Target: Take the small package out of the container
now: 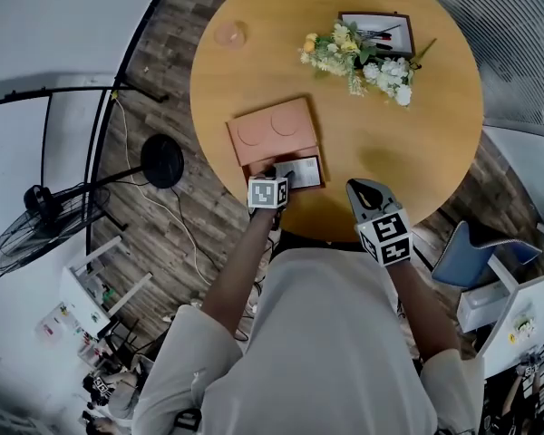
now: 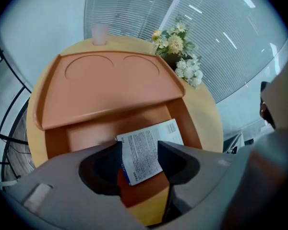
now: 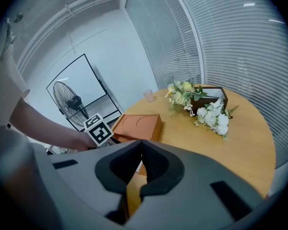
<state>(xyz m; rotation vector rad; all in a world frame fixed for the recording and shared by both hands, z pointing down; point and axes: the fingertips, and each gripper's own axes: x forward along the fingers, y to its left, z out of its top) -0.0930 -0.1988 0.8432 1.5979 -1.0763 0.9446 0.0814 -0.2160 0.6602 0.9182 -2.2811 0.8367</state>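
The left hand-held gripper [image 2: 138,144] stood wide open — the small package [image 2: 146,155] lay flat between its jaws, inside the container [image 2: 189,123]

Round tabletop [image 1: 408,143]: light wood, smooth, soft sheen. Flat terracotta-orange container [image 2: 110,87] w/ lid: matt, smooth; plastic or card, can't tell. Small white printed package [image 2: 139,157]: thin, paper-like, slight gloss. Dark plank floor [image 1: 163,234]: wood-grain, matt.

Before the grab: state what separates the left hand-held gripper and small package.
Nothing: the left gripper view shows the small package framed by the open left hand-held gripper.
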